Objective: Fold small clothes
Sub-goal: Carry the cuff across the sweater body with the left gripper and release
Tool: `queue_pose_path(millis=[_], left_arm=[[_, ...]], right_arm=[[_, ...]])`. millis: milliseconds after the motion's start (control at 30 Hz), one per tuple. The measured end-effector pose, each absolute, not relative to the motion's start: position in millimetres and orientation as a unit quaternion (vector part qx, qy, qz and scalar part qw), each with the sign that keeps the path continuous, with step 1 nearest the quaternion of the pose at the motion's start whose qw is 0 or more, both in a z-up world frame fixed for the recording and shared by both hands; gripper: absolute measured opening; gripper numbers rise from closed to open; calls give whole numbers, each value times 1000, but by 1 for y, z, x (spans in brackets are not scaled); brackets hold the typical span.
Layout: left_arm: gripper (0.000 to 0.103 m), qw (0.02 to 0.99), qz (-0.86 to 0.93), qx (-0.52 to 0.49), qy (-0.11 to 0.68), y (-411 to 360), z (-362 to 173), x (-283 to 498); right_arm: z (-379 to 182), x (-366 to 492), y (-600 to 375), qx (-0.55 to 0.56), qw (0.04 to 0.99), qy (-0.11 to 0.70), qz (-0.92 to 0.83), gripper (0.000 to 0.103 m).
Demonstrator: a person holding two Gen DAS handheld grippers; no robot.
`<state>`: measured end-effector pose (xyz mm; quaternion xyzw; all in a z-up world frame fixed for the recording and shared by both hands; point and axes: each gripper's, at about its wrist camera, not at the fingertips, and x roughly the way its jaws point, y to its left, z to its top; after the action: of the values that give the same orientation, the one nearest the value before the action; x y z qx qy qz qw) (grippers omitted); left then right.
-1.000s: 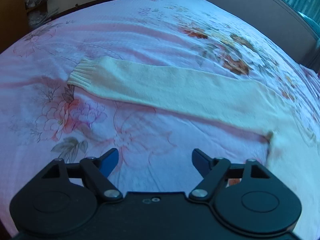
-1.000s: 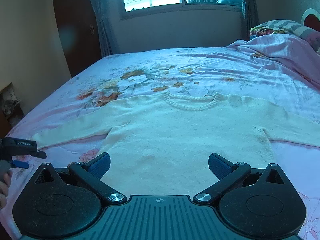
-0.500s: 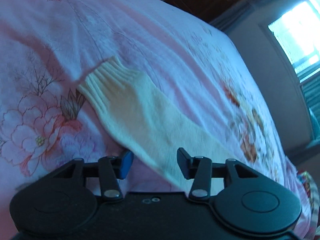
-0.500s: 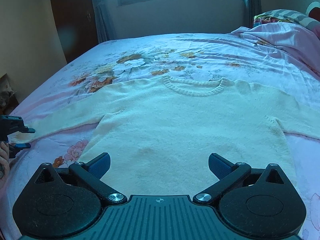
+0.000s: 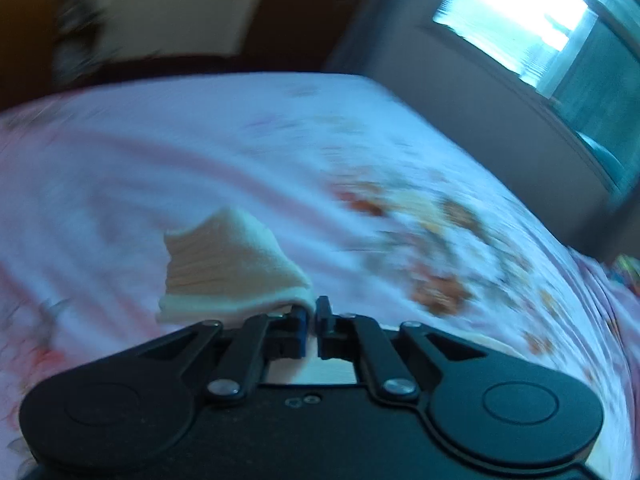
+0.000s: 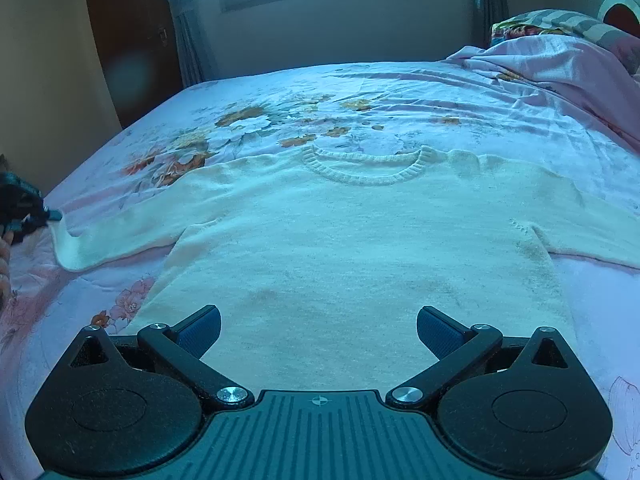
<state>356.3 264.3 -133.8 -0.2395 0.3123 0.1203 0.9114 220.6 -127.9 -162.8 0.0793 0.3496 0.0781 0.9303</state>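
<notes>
No writing, brand, label or number can be read in either view; the only mark is a small crosshair-in-circle symbol (image 6: 319, 401) moulded on the ribbed housing at the rear of the right tool, centred behind its two fingers

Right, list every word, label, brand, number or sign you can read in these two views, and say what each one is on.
None can be read.
Right gripper body: only a small crosshair mark, no letters.
Left gripper body: plain black, no text; this view is motion-blurred.
Sweater: no label or print shows.
Sheet: floral pattern only, no writing.
</notes>
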Motion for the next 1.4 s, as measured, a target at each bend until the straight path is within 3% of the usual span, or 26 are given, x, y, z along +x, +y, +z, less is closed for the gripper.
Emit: queue_pose_path(millis=[200, 367, 433, 500, 700, 733, 767, 800, 833, 967, 1033, 1167, 1200, 1233, 1400], left_arm=[[3, 935, -93, -122, 319, 99, -98, 366], [4, 883, -222, -27, 413, -12, -152, 333], [14, 869, -226, 0, 441, -24, -171, 320], [15, 865, -225, -21, 448, -12, -173, 310], [32, 909, -136, -50, 391, 50, -138, 306], [33, 913, -115, -48, 389, 59, -135, 308], [33, 914, -95, -44, 391, 68, -134, 310], [33, 915, -84, -44, 393, 75, -135, 310], [33, 915, -75, -47, 394, 82, -135, 310], [34, 913, -56, -51, 401, 103, -141, 300], [34, 913, -51, -48, 403, 109, -146, 292], [34, 907, -43, -55, 416, 114, -157, 287], [34, 906, -42, -58, 417, 114, -159, 286], [34, 906, -41, -61, 416, 114, -161, 284], [34, 907, -48, -56, 415, 105, -164, 279]], right_arm=[[-159, 212, -151, 86, 934, 343, 59, 103], [-164, 207, -182, 96, 934, 343, 23, 103], [-170, 207, -198, 110, 930, 350, 14, 103], [-176, 209, -210, 128, 925, 358, 12, 103], [-183, 231, -216, 183, 913, 362, 42, 102], [-183, 239, -213, 184, 914, 358, 45, 100], [-184, 247, -212, 186, 914, 358, 47, 91], [-186, 257, -212, 193, 909, 365, 53, 59], [-190, 270, -212, 205, 901, 378, 60, 39], [-209, 309, -223, 253, 878, 401, 61, 41], [-211, 323, -227, 275, 873, 397, 66, 49], [-213, 341, -222, 273, 874, 398, 65, 49], [-213, 343, -219, 266, 877, 395, 65, 35], [-213, 344, -217, 262, 878, 395, 67, 7], [-202, 325, -223, 273, 890, 359, 70, 3]])
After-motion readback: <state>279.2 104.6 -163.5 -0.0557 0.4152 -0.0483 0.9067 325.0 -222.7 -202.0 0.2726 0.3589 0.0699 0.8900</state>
